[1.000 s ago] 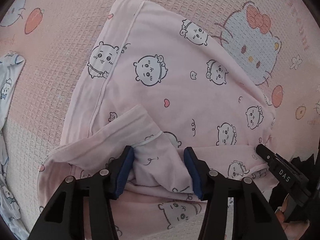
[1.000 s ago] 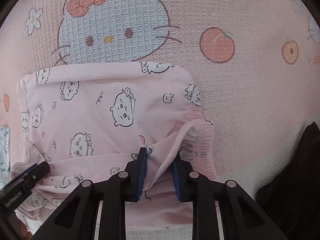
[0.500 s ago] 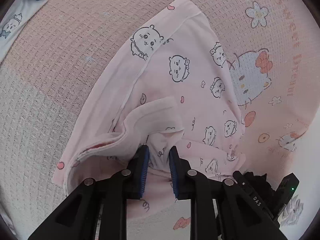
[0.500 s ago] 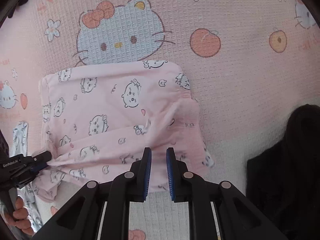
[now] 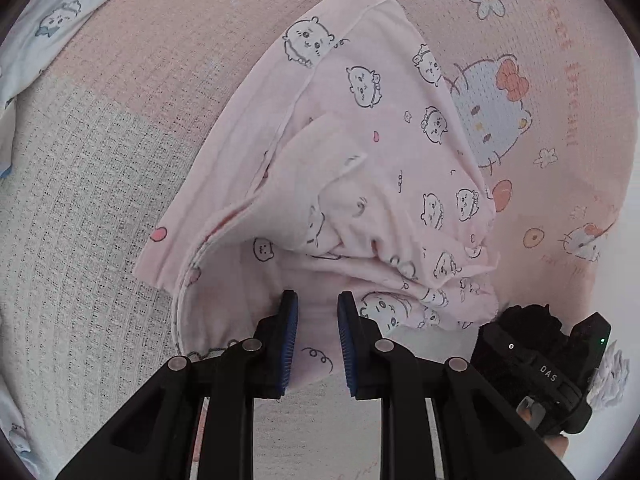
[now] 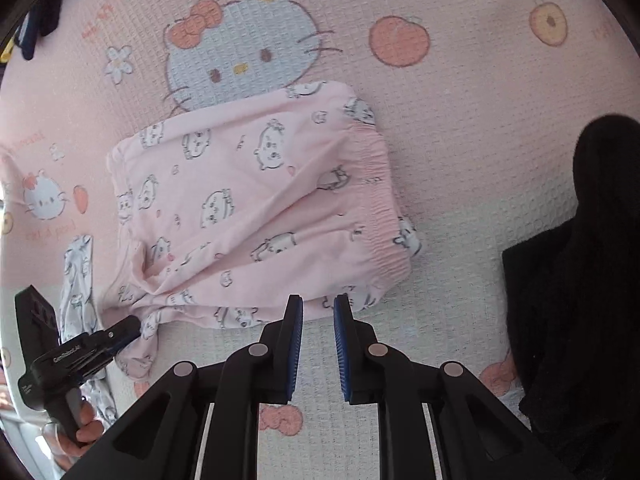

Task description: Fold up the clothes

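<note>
Left wrist view: left gripper jaws apart, nothing pinched, over near edge of folded pink pants on blanket. Right wrist view: right gripper also parted, empty, just short of pants' near hem.

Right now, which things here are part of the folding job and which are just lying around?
In the job:
pink pyjama bottoms
left gripper
right gripper

Lying about:
light blue garment
black clothing
cartoon-cat blanket underneath
</note>
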`<state>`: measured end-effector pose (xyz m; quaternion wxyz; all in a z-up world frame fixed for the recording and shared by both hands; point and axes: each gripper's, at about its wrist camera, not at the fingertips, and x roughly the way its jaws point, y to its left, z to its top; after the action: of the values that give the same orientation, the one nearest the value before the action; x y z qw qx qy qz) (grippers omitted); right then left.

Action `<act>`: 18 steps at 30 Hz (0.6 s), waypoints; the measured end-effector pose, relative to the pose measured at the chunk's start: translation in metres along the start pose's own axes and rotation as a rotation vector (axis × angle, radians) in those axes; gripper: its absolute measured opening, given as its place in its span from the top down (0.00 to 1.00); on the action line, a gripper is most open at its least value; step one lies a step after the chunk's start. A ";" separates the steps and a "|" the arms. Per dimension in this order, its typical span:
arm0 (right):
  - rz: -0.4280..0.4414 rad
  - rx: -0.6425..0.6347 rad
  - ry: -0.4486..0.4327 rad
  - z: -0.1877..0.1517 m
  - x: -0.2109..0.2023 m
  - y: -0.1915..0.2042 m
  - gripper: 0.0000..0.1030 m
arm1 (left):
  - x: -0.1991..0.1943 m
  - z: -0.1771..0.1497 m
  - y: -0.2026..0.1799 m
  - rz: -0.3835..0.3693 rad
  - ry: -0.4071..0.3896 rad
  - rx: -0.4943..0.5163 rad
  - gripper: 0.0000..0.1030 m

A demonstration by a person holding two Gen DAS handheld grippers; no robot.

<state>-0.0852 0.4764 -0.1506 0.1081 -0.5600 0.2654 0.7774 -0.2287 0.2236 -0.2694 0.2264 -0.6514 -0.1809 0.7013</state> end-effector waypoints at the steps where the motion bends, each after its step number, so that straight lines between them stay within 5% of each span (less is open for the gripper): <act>1: 0.006 -0.022 -0.010 -0.009 -0.015 0.011 0.77 | -0.002 -0.002 -0.002 0.008 -0.018 0.018 0.83; 3: 0.008 -0.063 -0.019 -0.003 -0.017 0.015 0.39 | -0.011 -0.005 -0.014 0.043 -0.081 0.087 0.82; 6: -0.011 -0.039 0.021 0.012 -0.013 0.011 0.38 | -0.023 -0.002 -0.022 0.090 -0.061 0.189 0.76; 8: 0.014 0.031 0.056 0.024 -0.006 0.003 0.38 | -0.028 0.001 -0.027 0.125 -0.019 0.244 0.42; 10: 0.023 0.102 0.067 0.031 -0.007 -0.001 0.38 | -0.028 0.011 -0.024 0.038 0.046 0.179 0.28; 13: -0.003 0.162 0.095 0.041 -0.002 -0.003 0.38 | -0.032 0.028 -0.016 -0.074 0.109 0.035 0.28; 18: 0.005 0.218 0.142 0.056 0.010 -0.001 0.38 | -0.023 0.049 -0.028 -0.086 0.108 -0.166 0.28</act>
<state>-0.1341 0.5057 -0.1465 0.1477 -0.5977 0.3568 0.7026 -0.2741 0.2361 -0.2313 0.2112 -0.6962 -0.2538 0.6374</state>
